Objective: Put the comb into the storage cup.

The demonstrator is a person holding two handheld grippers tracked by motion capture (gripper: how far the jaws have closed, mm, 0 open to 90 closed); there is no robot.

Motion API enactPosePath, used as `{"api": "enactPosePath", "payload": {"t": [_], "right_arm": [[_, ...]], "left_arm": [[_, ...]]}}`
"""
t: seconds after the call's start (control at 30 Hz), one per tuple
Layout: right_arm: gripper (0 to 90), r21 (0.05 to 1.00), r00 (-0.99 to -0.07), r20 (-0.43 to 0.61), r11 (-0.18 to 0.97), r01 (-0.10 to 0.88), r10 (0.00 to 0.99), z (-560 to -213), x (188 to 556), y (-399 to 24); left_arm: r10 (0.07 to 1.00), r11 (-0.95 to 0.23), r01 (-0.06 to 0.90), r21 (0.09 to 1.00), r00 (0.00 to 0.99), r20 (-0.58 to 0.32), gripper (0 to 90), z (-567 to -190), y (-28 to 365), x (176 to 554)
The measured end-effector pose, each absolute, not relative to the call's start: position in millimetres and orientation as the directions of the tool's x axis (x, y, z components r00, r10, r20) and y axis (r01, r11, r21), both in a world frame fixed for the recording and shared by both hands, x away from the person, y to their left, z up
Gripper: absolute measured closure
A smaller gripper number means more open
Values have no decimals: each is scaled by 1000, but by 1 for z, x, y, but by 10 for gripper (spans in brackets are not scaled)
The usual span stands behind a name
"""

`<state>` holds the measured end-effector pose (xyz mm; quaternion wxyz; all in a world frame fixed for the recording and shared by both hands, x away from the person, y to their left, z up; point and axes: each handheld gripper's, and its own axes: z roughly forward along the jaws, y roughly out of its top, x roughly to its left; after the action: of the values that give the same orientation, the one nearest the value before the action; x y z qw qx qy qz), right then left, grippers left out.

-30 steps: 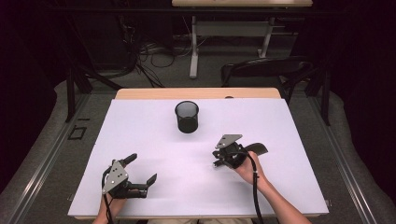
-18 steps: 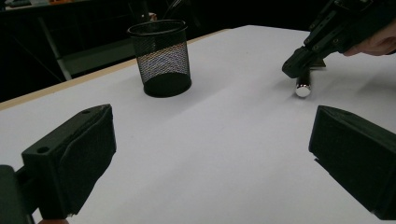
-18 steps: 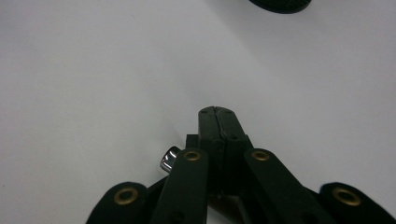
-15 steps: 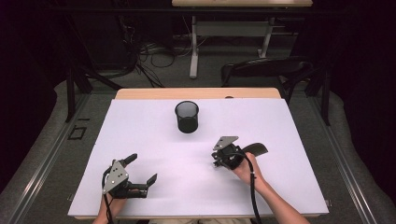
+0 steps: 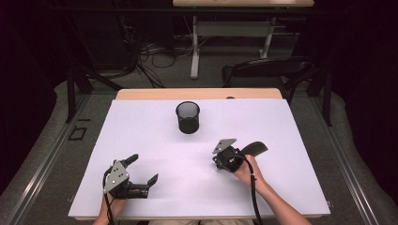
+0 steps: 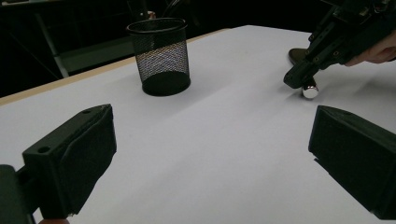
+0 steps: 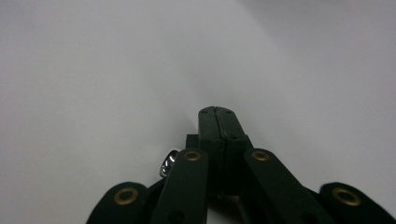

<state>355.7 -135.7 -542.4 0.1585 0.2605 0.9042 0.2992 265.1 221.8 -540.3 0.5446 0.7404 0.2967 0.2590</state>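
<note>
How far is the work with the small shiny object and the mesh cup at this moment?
Nothing looks finished: no shiny thing is visible in the mesh cup. In hand: the right gripper has its jaws closed, tip down at the small shiny object on the table; a real grip cannot be confirmed. The left gripper waits open. Left, probably: lifting the object and carrying it to the cup.

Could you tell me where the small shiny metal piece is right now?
In the left gripper view, the metal piece lies on the white table, right of the mesh cup, touching the right gripper tip.
</note>
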Motion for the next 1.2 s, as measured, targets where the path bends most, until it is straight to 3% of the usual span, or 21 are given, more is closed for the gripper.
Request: {"api": "enactPosePath", "payload": {"t": [1.2], "right_arm": [[900,559,-830,-124,730,395,544,-545,340,-156]], "left_arm": [[714,-242,153,958,697,69,11,-540,220,266]]}}
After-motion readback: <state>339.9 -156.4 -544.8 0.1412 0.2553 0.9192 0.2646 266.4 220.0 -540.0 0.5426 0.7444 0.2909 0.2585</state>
